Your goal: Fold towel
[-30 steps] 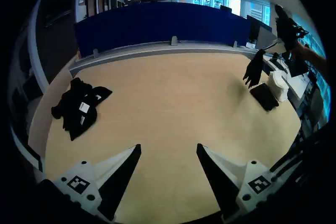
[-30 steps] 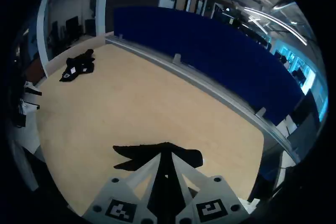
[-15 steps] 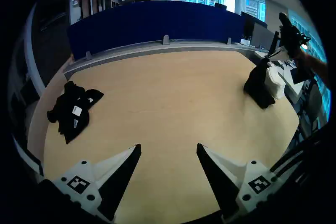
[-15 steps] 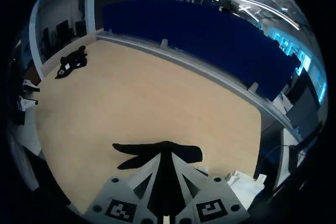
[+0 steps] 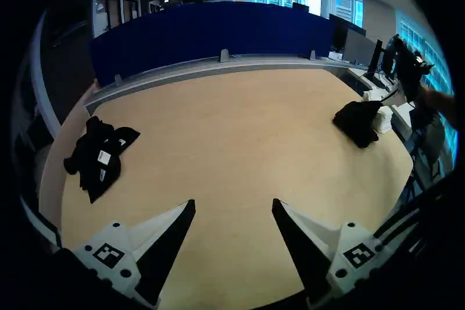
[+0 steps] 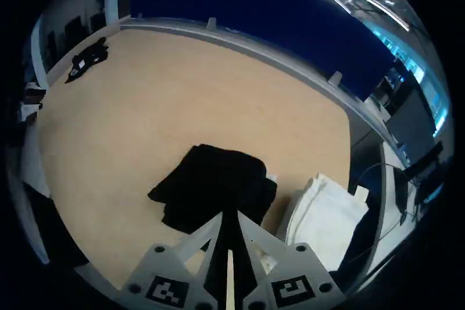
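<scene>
**Hovering over a black towel at the desk's edge**

Black towel (image 6: 212,185) lies loosely bunched on the pale wooden desk (image 5: 232,124), just beside a white stack of folded cloth (image 6: 325,217). Right tool (image 6: 229,215) has its fingers drawn together, tips at the towel's near edge; whether they pinch the cloth cannot be told. Left tool (image 5: 232,200) is spread wide apart and empty, well away across the desk. A dark heap of cloth (image 5: 96,153) sits at the far side. The towel looks soft, light and limp, likely to sag rather than keep its shape. Taking it by two corners of one edge seems the best hold for folding.
</scene>
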`<state>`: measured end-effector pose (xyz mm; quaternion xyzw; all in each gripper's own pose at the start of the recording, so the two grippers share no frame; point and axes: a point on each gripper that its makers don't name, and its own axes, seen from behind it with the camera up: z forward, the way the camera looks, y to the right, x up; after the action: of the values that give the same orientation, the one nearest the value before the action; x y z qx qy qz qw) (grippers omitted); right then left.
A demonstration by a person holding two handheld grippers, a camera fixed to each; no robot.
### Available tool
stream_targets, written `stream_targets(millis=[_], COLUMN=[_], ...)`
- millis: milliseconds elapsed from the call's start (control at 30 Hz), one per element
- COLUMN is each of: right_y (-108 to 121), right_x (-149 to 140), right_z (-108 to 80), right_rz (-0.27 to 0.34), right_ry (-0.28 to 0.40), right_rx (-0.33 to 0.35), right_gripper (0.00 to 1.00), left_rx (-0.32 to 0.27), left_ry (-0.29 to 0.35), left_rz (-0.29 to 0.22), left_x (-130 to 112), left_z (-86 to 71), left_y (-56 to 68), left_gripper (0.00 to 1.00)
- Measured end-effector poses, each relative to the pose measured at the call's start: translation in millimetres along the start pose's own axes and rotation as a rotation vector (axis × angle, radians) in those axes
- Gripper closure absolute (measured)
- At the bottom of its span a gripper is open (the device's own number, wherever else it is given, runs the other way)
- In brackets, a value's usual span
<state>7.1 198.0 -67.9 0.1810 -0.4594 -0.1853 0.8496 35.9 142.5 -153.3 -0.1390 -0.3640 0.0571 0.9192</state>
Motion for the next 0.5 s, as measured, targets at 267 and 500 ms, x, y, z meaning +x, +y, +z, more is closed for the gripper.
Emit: stream_targets(millis=[267, 500], right_y=[3.9, -0.8], right_x=[-35.9, -68.1], right_z=[15.4, 32.1], right_rz=[0.066, 0.114], right_ry=[-0.054, -0.117], right_rx=[-0.027, -0.03], right_gripper=[0.97, 0.97], left_rx=[-0.002, -0.001], left_ry=[0.002, -0.003], left_rz=[0.013, 0.015], left_x=[2.8, 2.7], left_z=[-1.4, -2.4], left_y=[5.0, 7.0], left_gripper=[0.02, 0.02])
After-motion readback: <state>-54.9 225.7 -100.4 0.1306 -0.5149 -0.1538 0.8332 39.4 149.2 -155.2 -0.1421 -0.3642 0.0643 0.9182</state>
